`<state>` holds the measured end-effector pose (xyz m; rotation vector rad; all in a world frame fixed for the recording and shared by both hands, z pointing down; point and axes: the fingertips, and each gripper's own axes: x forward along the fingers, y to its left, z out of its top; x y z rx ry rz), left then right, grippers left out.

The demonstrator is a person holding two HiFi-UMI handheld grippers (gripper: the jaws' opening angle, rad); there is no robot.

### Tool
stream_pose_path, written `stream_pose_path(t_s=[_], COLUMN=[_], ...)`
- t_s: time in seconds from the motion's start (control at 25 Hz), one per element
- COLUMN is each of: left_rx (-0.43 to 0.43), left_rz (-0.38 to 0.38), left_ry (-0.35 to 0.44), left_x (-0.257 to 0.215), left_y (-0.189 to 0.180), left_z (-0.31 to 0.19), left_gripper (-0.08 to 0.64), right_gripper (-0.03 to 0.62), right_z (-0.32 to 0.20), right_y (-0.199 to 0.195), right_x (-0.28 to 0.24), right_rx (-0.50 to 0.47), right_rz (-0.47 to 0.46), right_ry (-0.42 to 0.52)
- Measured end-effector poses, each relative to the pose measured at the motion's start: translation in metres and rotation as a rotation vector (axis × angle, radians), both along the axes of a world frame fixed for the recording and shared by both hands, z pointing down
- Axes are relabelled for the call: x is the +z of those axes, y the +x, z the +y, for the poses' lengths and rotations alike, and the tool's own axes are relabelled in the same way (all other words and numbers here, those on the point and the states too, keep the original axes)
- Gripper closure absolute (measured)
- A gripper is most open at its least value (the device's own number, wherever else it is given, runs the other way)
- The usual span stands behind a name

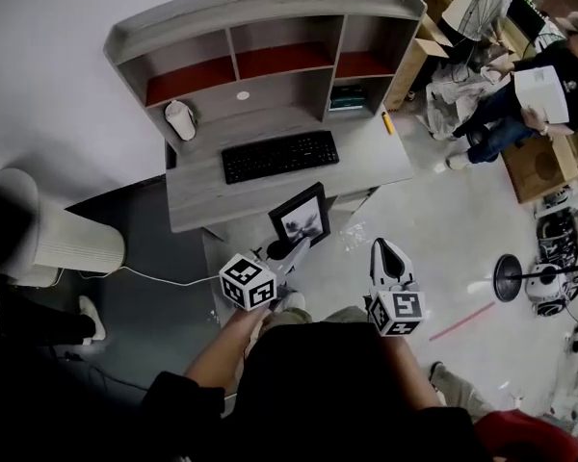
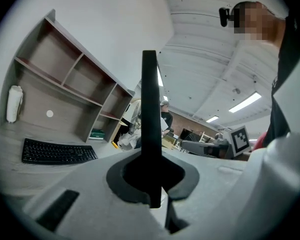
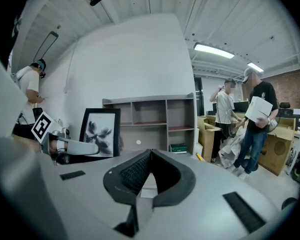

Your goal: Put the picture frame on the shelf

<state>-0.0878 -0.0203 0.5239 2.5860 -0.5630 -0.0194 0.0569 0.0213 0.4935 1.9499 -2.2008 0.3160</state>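
Closest in, the left claw (image 1: 287,250) pinched the picture frame (image 1: 302,218) by its lower edge, upright in the air short of the counter (image 1: 202,195), probably to stand it on the shelf (image 1: 270,3), while the right claw (image 1: 382,246) hung closed and empty.

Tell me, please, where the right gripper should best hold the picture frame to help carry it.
Probably the free right border, right gripper coming from the right, fingers across front and back: the picture frame stands upright and thin, and the left gripper clamps its lower edge.
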Motion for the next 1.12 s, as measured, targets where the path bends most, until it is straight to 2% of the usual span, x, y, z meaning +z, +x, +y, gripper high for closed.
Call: stream_pose_path(t_s=[0.16, 0.52, 0.84, 1.12], left_rx=[0.010, -0.013, -0.011, -0.014], left_rz=[0.020, -0.009, -0.066, -0.088], left_ry=[-0.011, 0.016, 0.047, 0.023], left_x=[-0.001, -0.012, -0.022, -0.028], left_y=[0.000, 0.008, 0.030, 0.068], left_z=[-0.014, -0.072, -0.164, -0.264], left_gripper=[0.535, 0.535, 0.535, 0.535], right_gripper=[0.578, 0.578, 0.578, 0.578], right_z=[-0.013, -0.063, -0.155, -0.250], right_y=[-0.004, 0.004, 0.022, 0.057], right_x=[-0.001, 0.012, 0.009, -0.012], right_rx=[-0.007, -0.025, -0.071, -0.087], right_rz=[0.003, -0.047, -0.087, -0.108], right_ry=[0.006, 0.012, 0.062, 0.116])
